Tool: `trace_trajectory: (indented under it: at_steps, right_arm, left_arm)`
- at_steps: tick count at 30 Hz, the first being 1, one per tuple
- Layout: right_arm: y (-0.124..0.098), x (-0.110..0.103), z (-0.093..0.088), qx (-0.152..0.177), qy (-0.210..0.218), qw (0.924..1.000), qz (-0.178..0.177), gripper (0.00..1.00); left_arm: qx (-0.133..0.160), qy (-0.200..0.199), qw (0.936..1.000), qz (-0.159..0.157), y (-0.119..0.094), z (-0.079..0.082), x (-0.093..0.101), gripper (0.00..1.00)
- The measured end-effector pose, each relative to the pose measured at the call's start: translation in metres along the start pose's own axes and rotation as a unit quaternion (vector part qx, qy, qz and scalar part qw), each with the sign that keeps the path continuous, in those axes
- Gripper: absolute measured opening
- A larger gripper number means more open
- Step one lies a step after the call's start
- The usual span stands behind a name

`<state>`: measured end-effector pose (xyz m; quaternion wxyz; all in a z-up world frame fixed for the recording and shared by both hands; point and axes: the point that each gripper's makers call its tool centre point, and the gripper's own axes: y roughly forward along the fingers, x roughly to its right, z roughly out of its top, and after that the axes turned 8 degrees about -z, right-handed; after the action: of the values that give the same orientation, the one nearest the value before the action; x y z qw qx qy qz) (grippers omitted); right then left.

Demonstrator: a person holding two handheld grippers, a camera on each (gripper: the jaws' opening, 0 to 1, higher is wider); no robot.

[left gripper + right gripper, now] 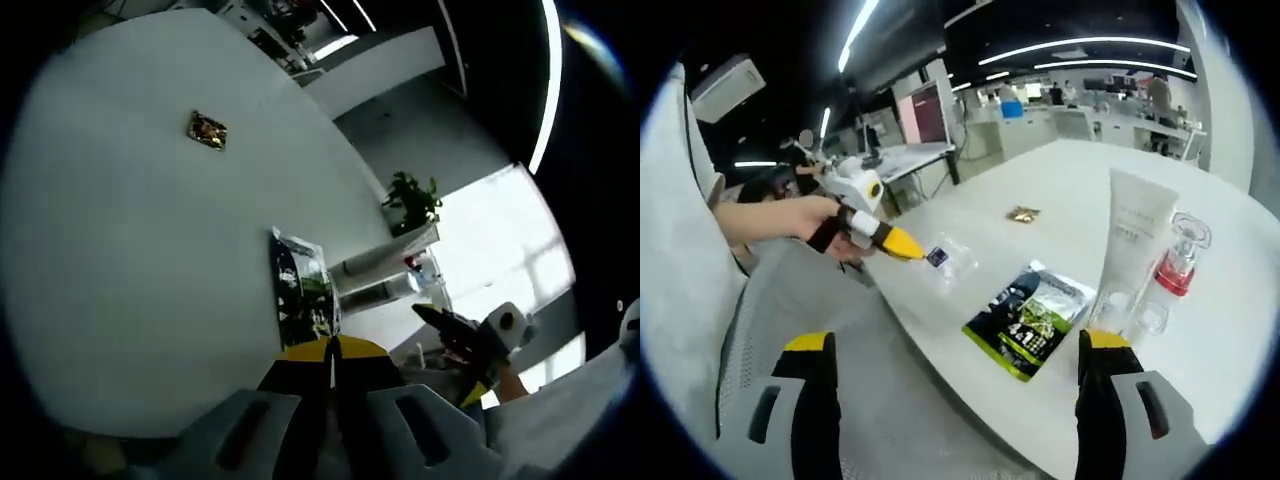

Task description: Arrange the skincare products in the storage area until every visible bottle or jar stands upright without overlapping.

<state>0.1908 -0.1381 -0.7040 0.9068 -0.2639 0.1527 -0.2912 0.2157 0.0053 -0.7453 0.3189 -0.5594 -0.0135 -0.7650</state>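
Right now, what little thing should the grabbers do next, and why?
Probably bring the open right gripper toward the white tube, since its jaws stand wide apart, holding nothing. The tube, the clear bottle with a red band and the dark packet lie just ahead on the white table.

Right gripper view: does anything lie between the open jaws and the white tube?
Nothing visible blocks the right gripper from the white tube. The dark packet lies beside that path, and small clear jars stand at the tube's base.

Both grippers have grey bodies with black, yellow-tipped jaws.
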Motion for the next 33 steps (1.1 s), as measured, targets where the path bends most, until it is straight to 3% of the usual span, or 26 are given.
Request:
trace_trajectory:
  at_steps: [15, 33]
  right_arm:
    - [-0.012, 0.022, -0.004, -0.011, -0.009, 0.9994, -0.033, 0.99]
    - [-0.017, 0.047, -0.012, -0.005, -0.002, 0.9972, -0.075, 0.99]
  left_arm:
    - [-0.019, -0.024, 0.9959, 0.086, 0.012, -0.006, -0.034, 0.0]
    - [-0.029, -0.041, 0.9925, 0.111, 0.016, -0.014, -0.054, 0.0]
